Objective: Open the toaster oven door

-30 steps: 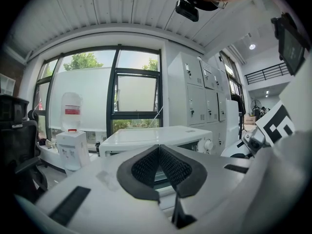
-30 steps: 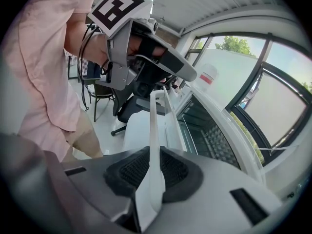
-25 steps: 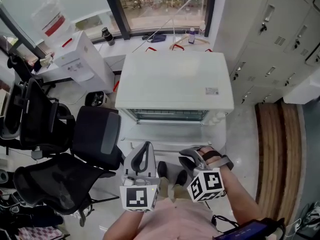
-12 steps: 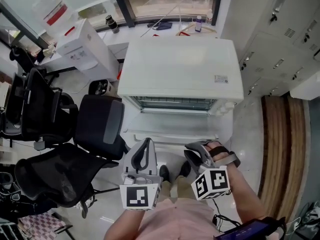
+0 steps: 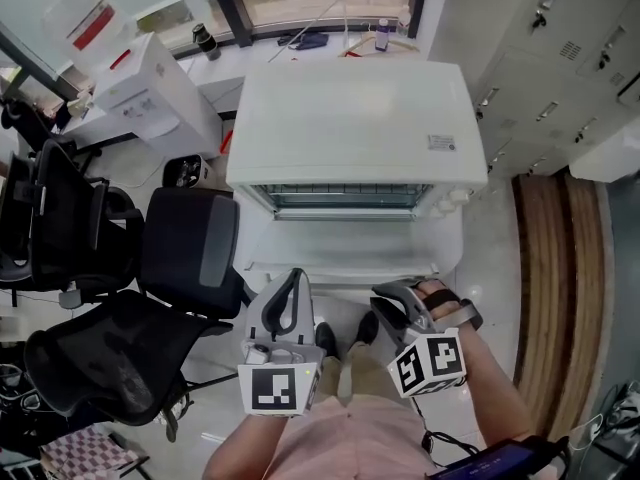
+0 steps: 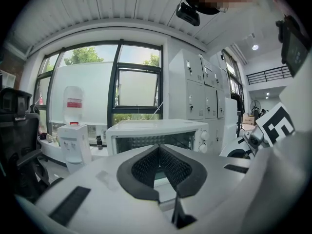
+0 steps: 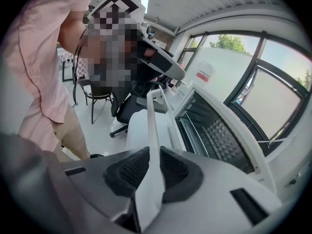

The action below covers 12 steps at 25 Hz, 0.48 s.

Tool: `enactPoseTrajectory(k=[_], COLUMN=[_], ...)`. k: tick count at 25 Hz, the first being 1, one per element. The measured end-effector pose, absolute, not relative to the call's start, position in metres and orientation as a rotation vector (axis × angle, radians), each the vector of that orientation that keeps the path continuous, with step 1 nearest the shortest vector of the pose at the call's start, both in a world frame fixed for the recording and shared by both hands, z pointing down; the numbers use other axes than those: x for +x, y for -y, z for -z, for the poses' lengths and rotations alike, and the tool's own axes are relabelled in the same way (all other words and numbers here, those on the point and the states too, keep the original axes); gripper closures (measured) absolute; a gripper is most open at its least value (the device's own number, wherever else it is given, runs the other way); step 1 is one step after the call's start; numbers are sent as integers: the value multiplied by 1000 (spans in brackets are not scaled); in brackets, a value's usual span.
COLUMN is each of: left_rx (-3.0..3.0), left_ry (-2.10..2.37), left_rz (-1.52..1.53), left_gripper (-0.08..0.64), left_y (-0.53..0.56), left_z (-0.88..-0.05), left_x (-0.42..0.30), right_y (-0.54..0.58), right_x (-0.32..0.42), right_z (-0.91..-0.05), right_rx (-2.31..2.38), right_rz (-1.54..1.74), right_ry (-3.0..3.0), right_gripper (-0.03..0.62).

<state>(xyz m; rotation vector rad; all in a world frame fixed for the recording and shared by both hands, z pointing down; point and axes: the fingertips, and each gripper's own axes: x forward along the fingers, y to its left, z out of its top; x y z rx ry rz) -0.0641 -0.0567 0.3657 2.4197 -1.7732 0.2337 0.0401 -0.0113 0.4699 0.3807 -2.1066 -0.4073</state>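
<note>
A white toaster oven (image 5: pixel 350 128) stands in front of me with its door (image 5: pixel 340 251) swung down flat and its dark cavity (image 5: pixel 345 200) showing. The door's white handle (image 7: pixel 152 130) runs between the pads of my right gripper (image 7: pixel 151 167), which is shut on it. That gripper (image 5: pixel 392 310) sits at the door's near right edge in the head view. My left gripper (image 5: pixel 288 303) hangs just below the door's near left edge, shut on nothing. In the left gripper view, the left gripper (image 6: pixel 158 165) points at the oven (image 6: pixel 156 135).
Black office chairs (image 5: pixel 190 258) crowd the left side, close to the left gripper. A white water dispenser (image 5: pixel 150 93) stands at the back left. Grey lockers (image 5: pixel 545 78) line the right. A person's shoes (image 5: pixel 345 333) are on the floor below the door.
The door stays down throughout. The head view shifts a little and the right gripper drifts slightly right; the left gripper barely moves.
</note>
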Motion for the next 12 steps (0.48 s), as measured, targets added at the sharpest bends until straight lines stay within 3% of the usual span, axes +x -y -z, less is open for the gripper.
enactPoseTrajectory(k=[12], left_rx=[2418], left_ry=[1726], left_rz=[-239], left_gripper=[546], left_y=[54], left_z=[-379], left_x=[-69], right_y=[-5], right_x=[39], right_z=[-488], right_rx=[384], right_rz=[385], right_ry=[2078], right_gripper=[520])
